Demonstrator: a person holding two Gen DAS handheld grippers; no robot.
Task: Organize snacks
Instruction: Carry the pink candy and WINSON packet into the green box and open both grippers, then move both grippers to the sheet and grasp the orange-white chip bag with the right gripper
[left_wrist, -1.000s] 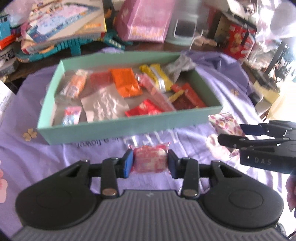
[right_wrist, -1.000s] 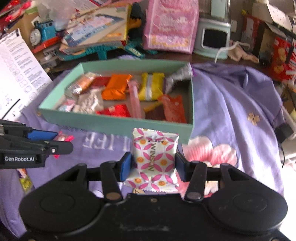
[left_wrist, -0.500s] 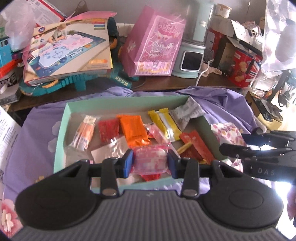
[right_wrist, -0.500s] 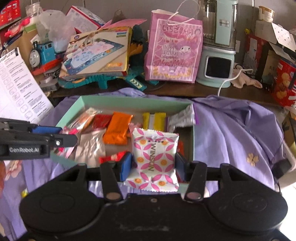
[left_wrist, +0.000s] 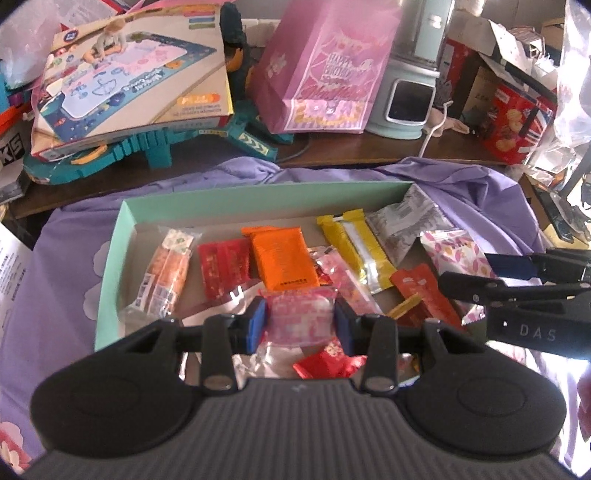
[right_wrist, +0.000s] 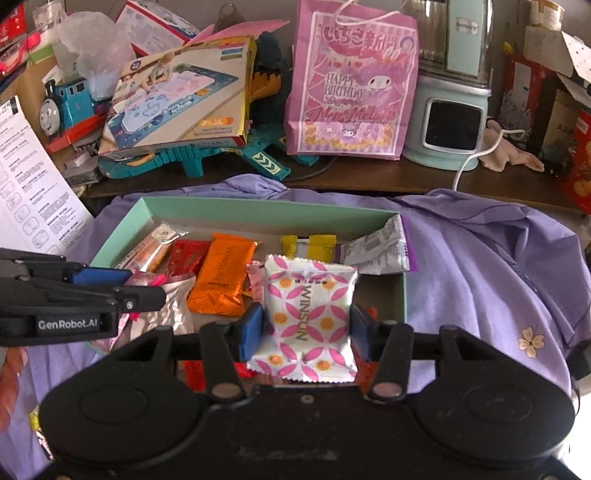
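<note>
Nearest, my left claw (left_wrist: 298, 320) pinching a pink translucent sweet packet (left_wrist: 300, 318) by its two short edges, carried flat so it can drop in level. Beside it on the right, my right claw (right_wrist: 306, 327) clamped on the white Winsun pouch with pink petals (right_wrist: 309, 317), held upright by its sides. Beneath both, the mint-green box (left_wrist: 110, 254) on the purple cloth (right_wrist: 480, 266), already holding an orange Winsun pack (left_wrist: 284, 258), a yellow bar (left_wrist: 354, 251), red sachets and a grey wrapper at its far right corner. Beyond, a pink birthday bag (right_wrist: 351, 81). A second ago both packets hung short of the near wall, over cloth; now both are above the box interior, grips unchanged, neither yet released.
</note>
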